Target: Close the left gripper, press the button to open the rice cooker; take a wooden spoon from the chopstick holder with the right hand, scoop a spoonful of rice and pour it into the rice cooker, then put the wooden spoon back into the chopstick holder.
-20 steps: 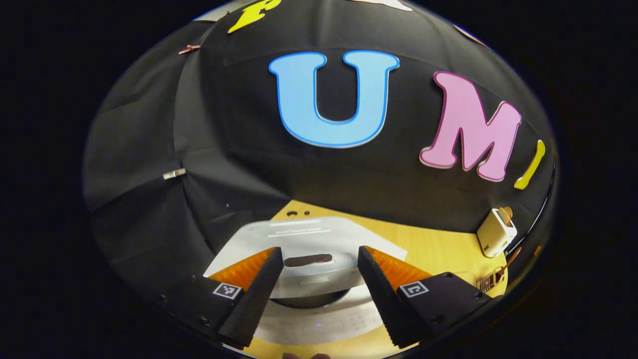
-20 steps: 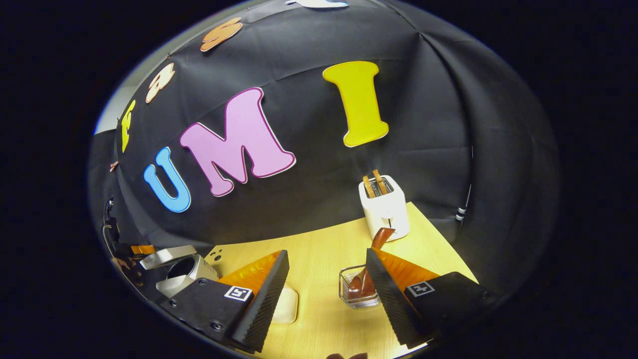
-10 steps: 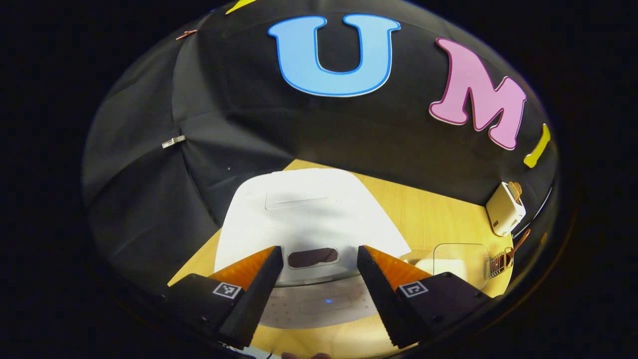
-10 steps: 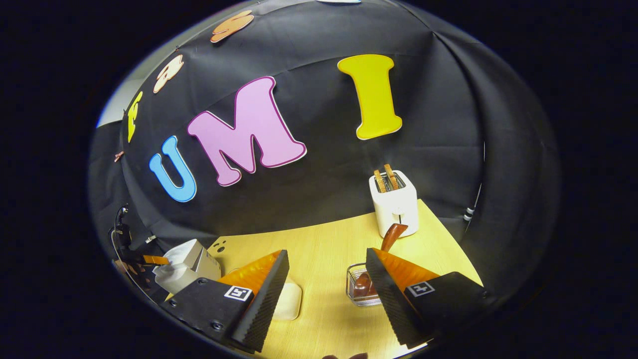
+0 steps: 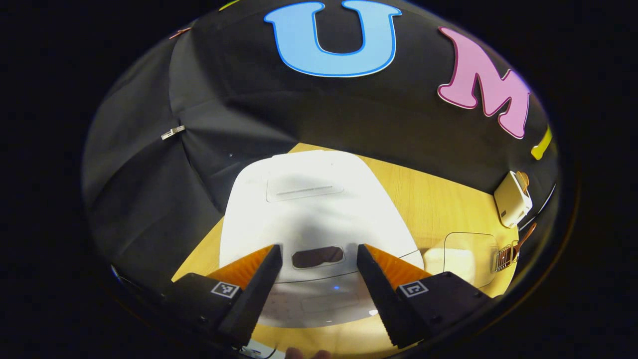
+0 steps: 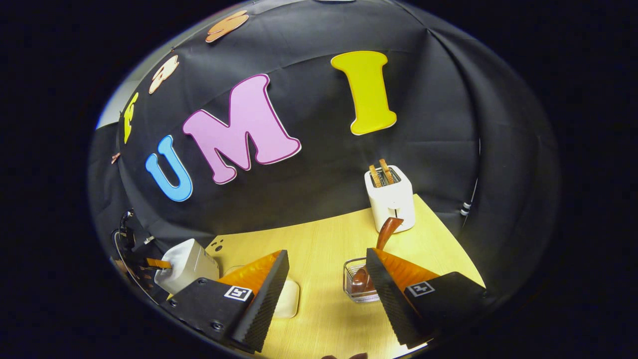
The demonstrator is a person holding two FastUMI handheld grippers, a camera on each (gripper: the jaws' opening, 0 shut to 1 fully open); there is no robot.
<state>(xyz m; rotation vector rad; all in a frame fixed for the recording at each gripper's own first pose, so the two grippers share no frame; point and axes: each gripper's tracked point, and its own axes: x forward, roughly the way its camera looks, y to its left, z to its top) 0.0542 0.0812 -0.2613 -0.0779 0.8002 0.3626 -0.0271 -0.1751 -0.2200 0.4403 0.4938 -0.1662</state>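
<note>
Low in the left gripper view the left tongs (image 5: pixel 319 279) gape over the closed rice cooker (image 5: pixel 311 209), button unpressed (everything remains), while the right tongs (image 6: pixel 326 294) hang empty beside the wooden spoon (image 6: pixel 381 242) at lower right.

Rice cooker (image 5: pixel 314 209): white. Toaster (image 6: pixel 390 198): white. Wooden spoon (image 6: pixel 386 233): reddish-brown. Table (image 6: pixel 324 239): pale yellow woodgrain. Gripper fingers (image 6: pixel 261 294): black, orange backing.

White toaster (image 6: pixel 390 198) with two toast slices (image 6: pixel 380 172) stands at the wooden table's (image 6: pixel 319 239) far edge
</note>
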